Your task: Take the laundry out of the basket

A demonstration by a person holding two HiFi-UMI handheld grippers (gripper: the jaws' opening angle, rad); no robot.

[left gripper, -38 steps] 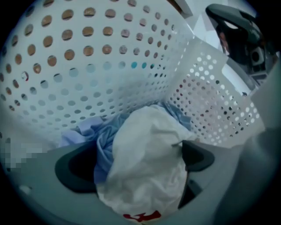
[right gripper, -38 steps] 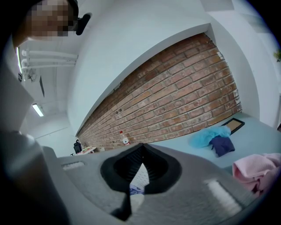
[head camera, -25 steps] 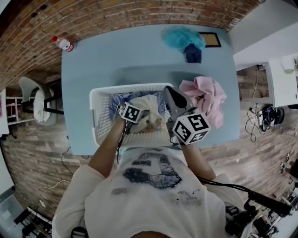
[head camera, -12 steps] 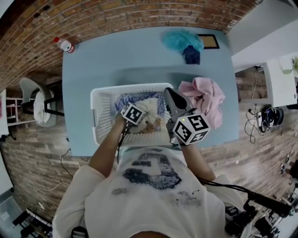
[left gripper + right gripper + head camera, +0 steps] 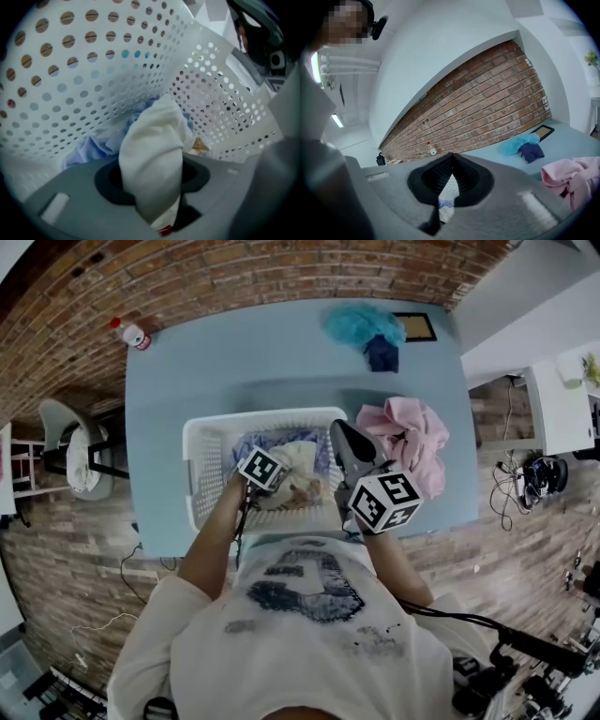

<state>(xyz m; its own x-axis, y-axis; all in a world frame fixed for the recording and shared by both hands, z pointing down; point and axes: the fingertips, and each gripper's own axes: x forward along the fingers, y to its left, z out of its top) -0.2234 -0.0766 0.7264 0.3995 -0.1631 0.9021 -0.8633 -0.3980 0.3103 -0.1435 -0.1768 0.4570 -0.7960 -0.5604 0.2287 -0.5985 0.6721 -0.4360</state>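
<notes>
A: What is the left claw [image 5: 151, 185] doing?

B: Its jaws have just been closing, and they now pinch a bunched fold of cream cloth [image 5: 152, 150]. The fold rises up between them, and the claw points steeply down into the basket.

A: And the right claw [image 5: 451, 161]?

B: Its jaws are together with nothing between them. It points almost level towards the far brick wall [image 5: 487, 112] and hangs over the right edge of the basket.

A: Where does the laundry lie?

B: The cream cloth sits inside the white perforated basket [image 5: 202, 432], near its middle. A pale blue cloth [image 5: 86, 147] lies just beyond it, against the far wall of the basket. A scrap of brown-printed fabric [image 5: 199, 146] shows at the right of the cream fold.

A: What is outside the basket?

B: A crumpled pink garment [image 5: 412, 442] lies on the blue tabletop [image 5: 234, 352], just to the right of the basket. At the far right of the tabletop a teal fluffy piece [image 5: 361, 322] touches a dark blue cloth [image 5: 382, 352], with a small framed picture [image 5: 417, 326] beside them. A bottle with a red cap [image 5: 129, 331] lies at the far left corner.
</notes>
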